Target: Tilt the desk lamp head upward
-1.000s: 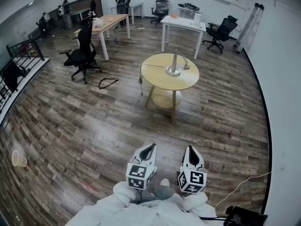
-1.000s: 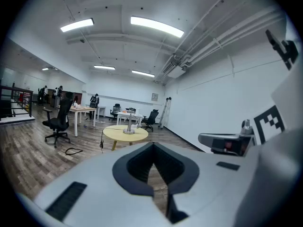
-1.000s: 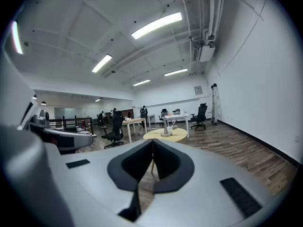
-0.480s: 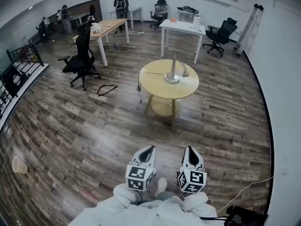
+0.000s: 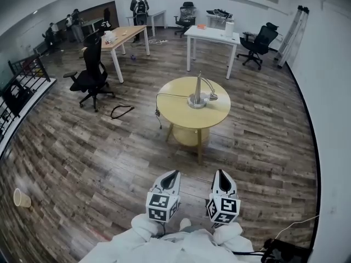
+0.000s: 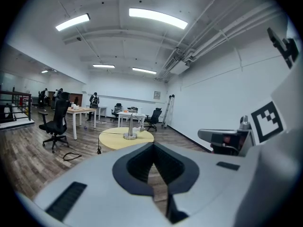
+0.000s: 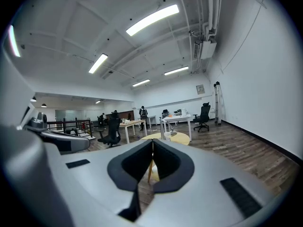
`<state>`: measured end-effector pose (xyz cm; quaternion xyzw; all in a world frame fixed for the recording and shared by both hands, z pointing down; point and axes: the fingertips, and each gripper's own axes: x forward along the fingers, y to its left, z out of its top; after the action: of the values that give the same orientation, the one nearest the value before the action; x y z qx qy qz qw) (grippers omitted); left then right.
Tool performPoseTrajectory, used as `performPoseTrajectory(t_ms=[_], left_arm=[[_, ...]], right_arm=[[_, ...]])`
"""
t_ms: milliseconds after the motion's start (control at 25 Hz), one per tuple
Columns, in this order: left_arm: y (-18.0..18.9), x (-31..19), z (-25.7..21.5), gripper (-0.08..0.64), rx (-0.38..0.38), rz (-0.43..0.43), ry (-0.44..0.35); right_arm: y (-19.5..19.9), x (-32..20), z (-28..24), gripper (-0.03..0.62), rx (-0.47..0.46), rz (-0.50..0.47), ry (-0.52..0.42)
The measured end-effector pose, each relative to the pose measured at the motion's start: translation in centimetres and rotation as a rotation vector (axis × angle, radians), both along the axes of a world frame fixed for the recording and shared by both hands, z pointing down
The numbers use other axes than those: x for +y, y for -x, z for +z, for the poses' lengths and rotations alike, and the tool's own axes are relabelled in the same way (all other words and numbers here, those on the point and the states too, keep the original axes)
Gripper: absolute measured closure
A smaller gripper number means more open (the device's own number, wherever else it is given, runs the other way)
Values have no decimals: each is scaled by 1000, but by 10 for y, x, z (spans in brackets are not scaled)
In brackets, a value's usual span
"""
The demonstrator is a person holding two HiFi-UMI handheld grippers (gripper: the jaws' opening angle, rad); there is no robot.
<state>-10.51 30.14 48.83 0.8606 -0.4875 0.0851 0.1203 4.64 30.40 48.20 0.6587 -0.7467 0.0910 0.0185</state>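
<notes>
The step in hand reads as the approach: nothing of the tilting has begun. The desk lamp [image 5: 197, 93] stands upright near the middle of a round yellow tabletop [image 5: 174, 113], well apart from both claws, with bare wooden floor [image 5: 109, 163] between them and it. Its lamp head [image 5: 213, 96] hangs at the end of a curved neck on the right side of the post and looks to be drooping toward the tabletop, though it is too small to read its angle exactly. A cable [image 5: 159, 104] runs from the lamp and drops over the tabletop's left edge.

The left claw [image 5: 174, 172] and the right claw [image 5: 220, 172] are held side by side, low in front of the person, both pointing toward the lamp. Each is pressed together with nothing between its jaws.

Next, the person needs to get within reach, then spread one claw and bring it to the lamp head; the other may have to steady the base so the lamp does not slide or tip while the head is raised
</notes>
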Motion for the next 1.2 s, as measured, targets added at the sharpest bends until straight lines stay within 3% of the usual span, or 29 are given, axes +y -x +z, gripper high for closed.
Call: performPoseTrajectory(t_ms=[440,1200], left_arm=[[-36,-78,14,563,-8,-7,40],[-65,-129,20,563,-12,29,39]], right_arm=[[-40,-81,9,579,-5,-9,11],[-70,-121,24,580,-35,35,6]])
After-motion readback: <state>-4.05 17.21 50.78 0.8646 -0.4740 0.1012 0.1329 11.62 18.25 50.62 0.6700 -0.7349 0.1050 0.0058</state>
